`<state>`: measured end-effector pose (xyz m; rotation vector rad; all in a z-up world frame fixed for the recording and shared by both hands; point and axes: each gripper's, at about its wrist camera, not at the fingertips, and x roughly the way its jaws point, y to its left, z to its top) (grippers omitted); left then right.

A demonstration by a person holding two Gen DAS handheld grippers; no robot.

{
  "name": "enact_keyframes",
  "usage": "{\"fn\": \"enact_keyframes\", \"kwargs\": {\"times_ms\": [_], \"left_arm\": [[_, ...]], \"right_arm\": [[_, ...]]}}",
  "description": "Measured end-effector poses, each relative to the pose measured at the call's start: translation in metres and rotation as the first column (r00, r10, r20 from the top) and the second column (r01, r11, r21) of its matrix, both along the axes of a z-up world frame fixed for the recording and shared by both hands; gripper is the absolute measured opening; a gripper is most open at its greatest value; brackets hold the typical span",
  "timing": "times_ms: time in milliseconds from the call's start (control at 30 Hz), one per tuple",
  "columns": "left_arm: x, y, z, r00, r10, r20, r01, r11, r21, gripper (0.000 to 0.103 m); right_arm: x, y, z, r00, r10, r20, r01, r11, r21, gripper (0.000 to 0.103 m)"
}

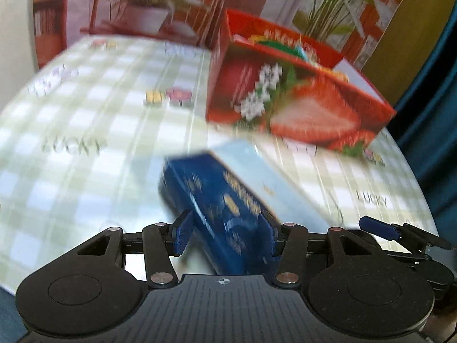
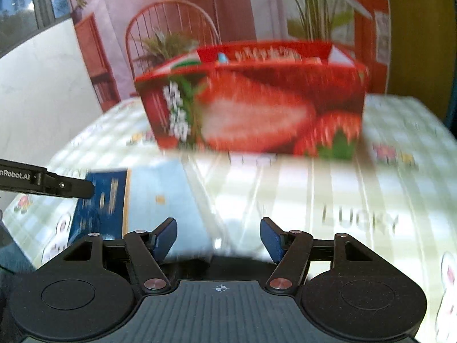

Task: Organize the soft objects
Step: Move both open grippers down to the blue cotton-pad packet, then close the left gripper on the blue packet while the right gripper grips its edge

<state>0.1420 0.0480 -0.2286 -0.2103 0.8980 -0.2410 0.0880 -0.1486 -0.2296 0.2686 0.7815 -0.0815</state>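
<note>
My left gripper (image 1: 225,233) is shut on a blue-and-pale-blue soft tissue pack (image 1: 225,197), holding it tilted above the checked tablecloth (image 1: 85,131). The pack also shows in the right wrist view (image 2: 137,200), low left, with the left gripper's finger touching its dark blue side. My right gripper (image 2: 218,238) is open and empty, just right of the pack. A red strawberry-printed box (image 2: 257,105) stands open behind it, with several colourful items inside; it also shows in the left wrist view (image 1: 291,91). Both views are blurred by motion.
The table carries a green-checked cloth (image 2: 357,188) printed with "LUCKY" and flowers. A backdrop with printed plants (image 1: 148,3) and a chair (image 2: 171,28) stands behind the table. A dark teal curtain (image 1: 440,131) hangs at the right.
</note>
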Motion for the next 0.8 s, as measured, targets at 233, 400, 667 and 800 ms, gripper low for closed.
{"fn": "enact_keyframes", "kwargs": {"times_ms": [233, 400, 667, 800], "left_arm": [[-0.010, -0.003, -0.015, 0.999, -0.016, -0.040, 0.013, 0.997, -0.075, 0.052], [-0.008, -0.020, -0.013, 0.997, -0.068, -0.032, 0.065, 0.994, -0.089, 0.052], [0.003, -0.065, -0.011, 0.974, -0.224, -0.024, 0.218, 0.965, -0.147, 0.052], [-0.003, -0.072, 0.000, 0.964, -0.266, 0.025, 0.267, 0.953, -0.141, 0.054]], "right_arm": [[-0.019, 0.009, 0.002, 1.000, 0.002, -0.001, -0.002, 1.000, -0.023, 0.070], [-0.024, 0.004, 0.005, 1.000, -0.004, -0.001, 0.004, 1.000, -0.022, 0.070], [-0.027, -0.010, 0.001, 0.998, -0.067, -0.006, 0.067, 0.998, -0.016, 0.070], [-0.029, -0.020, -0.002, 0.993, -0.115, -0.008, 0.115, 0.993, -0.018, 0.070]]}}
